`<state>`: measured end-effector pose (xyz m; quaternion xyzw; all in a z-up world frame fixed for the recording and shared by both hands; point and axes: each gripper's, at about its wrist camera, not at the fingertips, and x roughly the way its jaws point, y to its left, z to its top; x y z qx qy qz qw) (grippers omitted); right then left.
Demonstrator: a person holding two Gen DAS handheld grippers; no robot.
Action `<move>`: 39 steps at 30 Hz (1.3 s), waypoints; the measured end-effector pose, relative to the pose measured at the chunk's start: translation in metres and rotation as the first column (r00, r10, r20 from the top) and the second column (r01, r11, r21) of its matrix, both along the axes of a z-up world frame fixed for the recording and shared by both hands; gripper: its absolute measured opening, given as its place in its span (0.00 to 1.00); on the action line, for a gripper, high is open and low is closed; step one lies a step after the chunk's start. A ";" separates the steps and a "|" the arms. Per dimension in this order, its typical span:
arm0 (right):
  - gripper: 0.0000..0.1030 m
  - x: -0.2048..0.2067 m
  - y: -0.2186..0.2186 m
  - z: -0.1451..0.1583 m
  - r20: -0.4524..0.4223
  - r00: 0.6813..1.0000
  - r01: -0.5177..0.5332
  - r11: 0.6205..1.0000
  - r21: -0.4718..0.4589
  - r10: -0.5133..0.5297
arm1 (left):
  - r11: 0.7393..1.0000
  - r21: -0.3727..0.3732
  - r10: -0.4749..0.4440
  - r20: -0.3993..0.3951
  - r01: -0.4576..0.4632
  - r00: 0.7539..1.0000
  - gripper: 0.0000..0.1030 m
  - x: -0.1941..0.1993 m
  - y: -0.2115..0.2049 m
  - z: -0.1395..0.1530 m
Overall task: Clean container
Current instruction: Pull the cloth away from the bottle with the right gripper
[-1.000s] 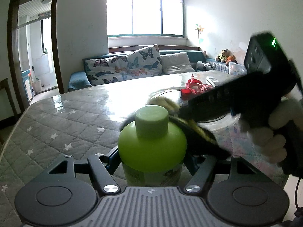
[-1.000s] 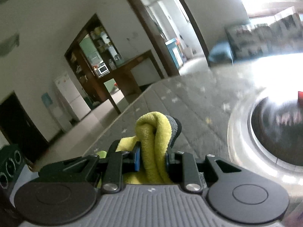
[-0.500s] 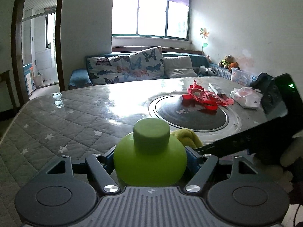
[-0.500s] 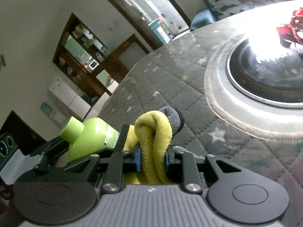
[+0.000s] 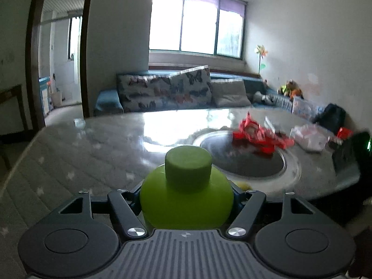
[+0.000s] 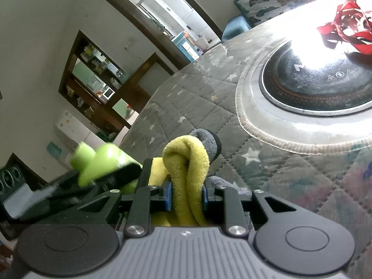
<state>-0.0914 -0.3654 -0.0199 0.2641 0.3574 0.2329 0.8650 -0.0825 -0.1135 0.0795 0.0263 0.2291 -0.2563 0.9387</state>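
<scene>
Bottle (image 5: 186, 200) is the lime-green container here, squat and round-shouldered with a chunky flat-topped cap in a slightly duller green, glossy plastic, and it's clamped between the jaws of the left gripper (image 5: 186, 195), held upright above the near edge of the quilted table (image 5: 88, 153). In the right wrist view the bottle (image 6: 100, 162) shows up blurry off to the left. Right gripper (image 6: 187, 195) is clenched on a folded yellow cloth (image 6: 188, 169) with a grey backing, bunched into a loop sticking out past the blue pads. Further out there's a round black cooktop (image 6: 325, 86) set in the table, red crumpled wrapping (image 5: 260, 134) on it, then a sofa (image 5: 176, 90) with butterfly cushions under the window.
</scene>
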 end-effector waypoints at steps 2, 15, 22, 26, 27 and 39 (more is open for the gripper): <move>0.22 -0.003 0.003 0.002 0.008 1.000 -0.003 1.000 -0.017 0.003 | 1.000 -0.022 -0.006 0.023 0.007 1.000 0.69 -0.001 0.001 0.011; 0.22 -0.030 0.045 0.025 0.115 0.981 -0.138 0.980 -0.143 0.155 | 0.993 -0.090 -0.076 0.040 0.079 0.996 0.69 -0.003 -0.014 0.027; 0.20 -0.040 0.062 0.031 0.150 0.963 -0.191 0.958 -0.215 0.225 | 0.995 -0.079 -0.062 0.034 0.065 0.997 0.69 -0.001 -0.012 0.026; 0.20 -0.037 0.053 0.029 0.142 0.974 -0.146 0.968 -0.205 0.177 | 0.996 -0.070 -0.055 0.031 0.057 0.998 0.69 0.000 -0.012 0.024; 0.20 -0.037 0.051 0.029 0.142 0.976 -0.134 0.970 -0.203 0.165 | 0.996 -0.072 -0.055 0.028 0.057 0.998 0.69 0.000 -0.012 0.024; 0.20 -0.044 0.055 0.032 0.153 0.970 -0.154 0.962 -0.227 0.191 | 0.996 -0.083 -0.042 0.033 0.044 0.999 0.69 0.001 -0.011 0.026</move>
